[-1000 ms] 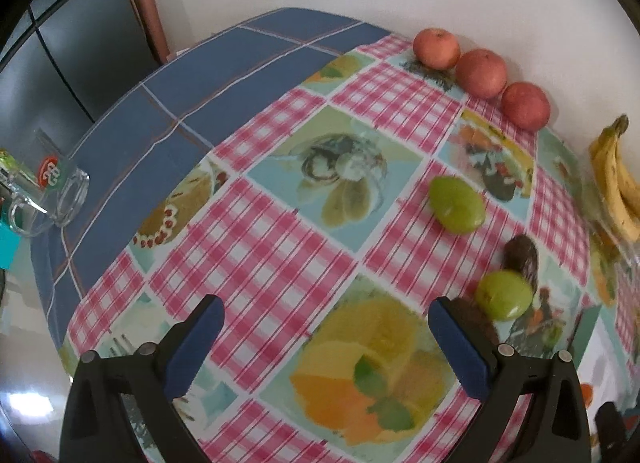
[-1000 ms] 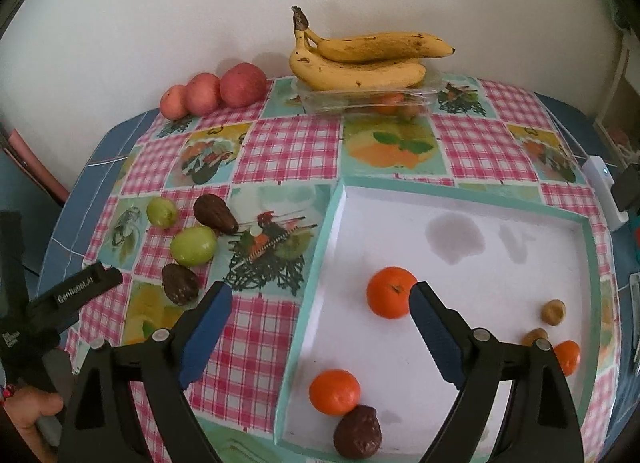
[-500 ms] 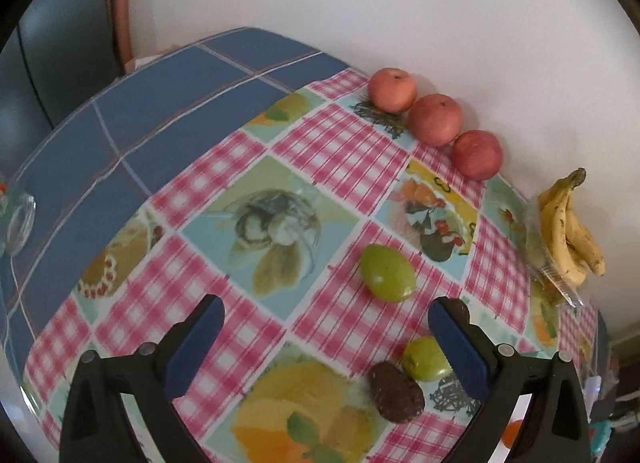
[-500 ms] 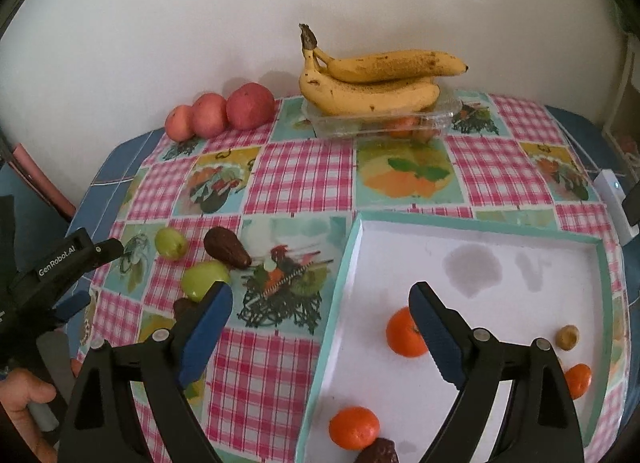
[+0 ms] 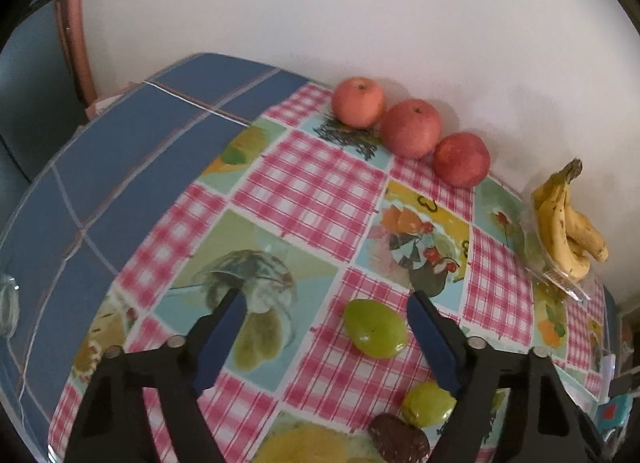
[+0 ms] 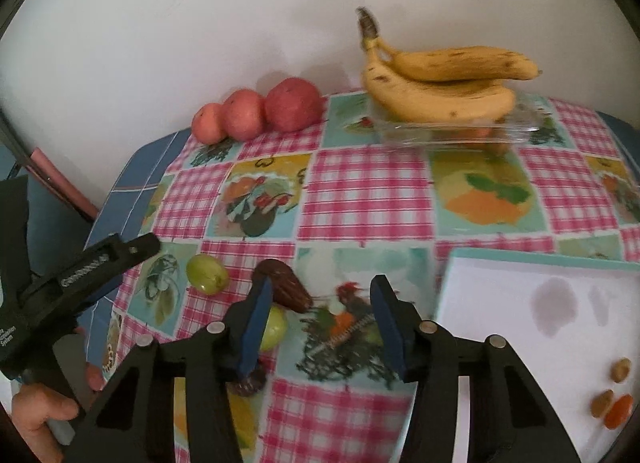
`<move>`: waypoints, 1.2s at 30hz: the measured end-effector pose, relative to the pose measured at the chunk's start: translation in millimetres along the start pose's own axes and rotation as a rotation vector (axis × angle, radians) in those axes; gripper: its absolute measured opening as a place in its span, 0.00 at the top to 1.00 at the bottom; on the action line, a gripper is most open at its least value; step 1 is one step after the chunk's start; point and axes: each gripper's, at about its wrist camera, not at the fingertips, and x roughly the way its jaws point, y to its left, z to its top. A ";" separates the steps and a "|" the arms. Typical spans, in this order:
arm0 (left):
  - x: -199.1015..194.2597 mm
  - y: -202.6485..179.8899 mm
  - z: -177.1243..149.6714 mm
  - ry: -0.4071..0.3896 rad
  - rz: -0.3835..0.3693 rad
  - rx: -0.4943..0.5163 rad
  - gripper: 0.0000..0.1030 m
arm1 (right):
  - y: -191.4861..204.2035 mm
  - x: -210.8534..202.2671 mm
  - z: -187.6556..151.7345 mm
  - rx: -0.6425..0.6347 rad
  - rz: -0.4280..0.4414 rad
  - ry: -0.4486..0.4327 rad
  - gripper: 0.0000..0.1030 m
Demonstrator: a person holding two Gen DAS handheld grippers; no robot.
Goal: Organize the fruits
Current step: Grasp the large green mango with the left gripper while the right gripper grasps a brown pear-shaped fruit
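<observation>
Altogether three apples [image 5: 414, 127]; two green fruits [image 5: 375, 328] — two bananas [image 6: 440, 85].

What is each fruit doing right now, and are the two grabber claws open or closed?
Left gripper: open, empty, aimed at the upper green fruit.
Right gripper: open, empty.
Upper oval green fruit: lying loose on the tablecloth.
Three red apples: lined up by the wall.
Yellow banana bunch: resting atop a clear plastic box.
White tray: flat, holding small fruits.

My left camera looks low across the table [image 5: 160, 167] toward the wall; my right, rightward. Both share apples [image 5: 414, 127] [image 6: 256, 113].
</observation>
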 end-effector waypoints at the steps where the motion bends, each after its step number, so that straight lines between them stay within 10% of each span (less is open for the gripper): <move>1: 5.5 -0.6 -0.2 0.015 -0.008 -0.002 0.25 | 2.4 7.9 0.4 -0.007 0.006 0.011 0.49; 16: 51.0 -17.8 -12.8 0.142 -0.095 0.025 0.30 | 23.0 71.2 -8.2 -0.055 0.071 0.099 0.55; 25: 60.7 -20.4 -18.5 0.183 -0.115 0.004 0.50 | 8.2 70.4 -6.6 -0.010 0.070 0.084 0.60; 36: 57.2 -15.8 -18.9 0.184 -0.123 -0.028 0.51 | -23.1 55.7 -0.7 0.066 0.017 0.063 0.62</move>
